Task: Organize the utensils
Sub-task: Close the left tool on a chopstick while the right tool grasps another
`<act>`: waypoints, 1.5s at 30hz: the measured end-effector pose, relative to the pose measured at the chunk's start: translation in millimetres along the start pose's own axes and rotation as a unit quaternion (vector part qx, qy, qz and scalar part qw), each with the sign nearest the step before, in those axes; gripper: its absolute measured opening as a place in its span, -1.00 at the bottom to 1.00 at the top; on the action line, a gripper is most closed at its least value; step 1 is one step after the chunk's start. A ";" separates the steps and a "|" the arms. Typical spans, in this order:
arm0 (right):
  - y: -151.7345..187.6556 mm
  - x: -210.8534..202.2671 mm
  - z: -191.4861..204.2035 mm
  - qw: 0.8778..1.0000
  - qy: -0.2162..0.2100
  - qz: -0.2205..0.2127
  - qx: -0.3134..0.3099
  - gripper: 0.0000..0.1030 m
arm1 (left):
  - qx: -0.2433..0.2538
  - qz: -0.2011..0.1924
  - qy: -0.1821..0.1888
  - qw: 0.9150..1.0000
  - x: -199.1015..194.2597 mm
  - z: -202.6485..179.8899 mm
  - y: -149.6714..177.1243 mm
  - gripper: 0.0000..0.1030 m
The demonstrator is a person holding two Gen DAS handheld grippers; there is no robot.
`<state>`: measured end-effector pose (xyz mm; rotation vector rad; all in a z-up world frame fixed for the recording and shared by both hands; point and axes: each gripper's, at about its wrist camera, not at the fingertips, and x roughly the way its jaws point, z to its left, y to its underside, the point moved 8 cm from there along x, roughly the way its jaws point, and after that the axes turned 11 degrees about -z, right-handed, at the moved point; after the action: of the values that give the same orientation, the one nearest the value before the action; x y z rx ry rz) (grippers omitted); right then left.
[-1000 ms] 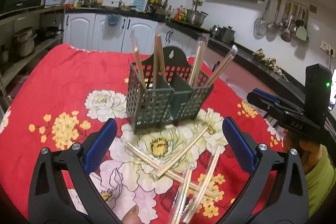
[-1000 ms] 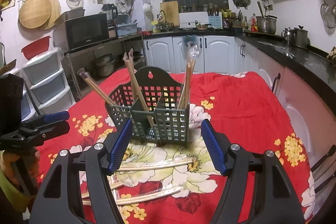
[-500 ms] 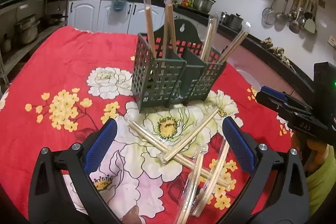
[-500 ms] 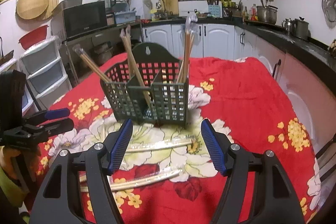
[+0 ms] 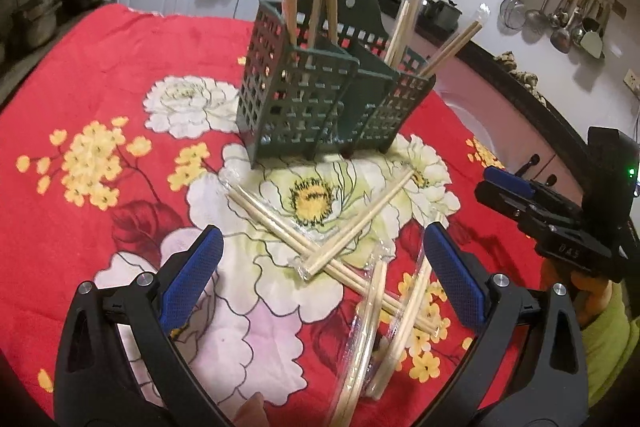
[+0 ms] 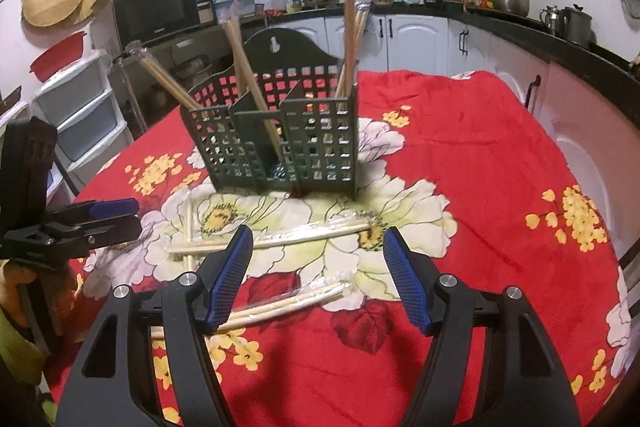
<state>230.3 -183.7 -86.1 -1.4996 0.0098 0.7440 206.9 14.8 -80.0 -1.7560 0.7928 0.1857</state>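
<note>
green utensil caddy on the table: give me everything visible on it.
The utensil caddy is dark green, plastic-looking, with grid-perforated walls, inner dividers forming compartments, and a taller arched back panel with a hanging hole. It stands upright on the red floral tablecloth. Several wrapped chopstick pairs lean inside. Neither gripper touches it.

Both my grippers tilted down, jaws apart, nothing held.
My left gripper [image 5: 320,267] gapes wide with blue pads [image 5: 191,277]; my right gripper [image 6: 318,277] sits at its three o'clock, open too, a green sleeve [image 5: 608,339] behind.
</note>
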 end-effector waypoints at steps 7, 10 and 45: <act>15.4 15.6 21.4 0.999 -0.039 0.036 -0.009 0.05 | -0.041 0.048 0.025 0.998 13.0 7.7 16.6 0.05; 22.8 23.4 29.3 0.997 -0.056 0.054 -0.006 -0.03 | -0.062 0.064 0.037 0.995 17.8 11.7 23.1 -0.10; 33.5 50.6 55.5 0.989 -0.114 0.088 0.031 -0.96 | -0.138 0.054 0.083 0.986 18.5 24.5 17.0 -0.86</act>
<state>230.8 -115.5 -132.0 -1.3596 -0.0072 1.0468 217.4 27.0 -111.2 -2.0083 1.0231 0.2333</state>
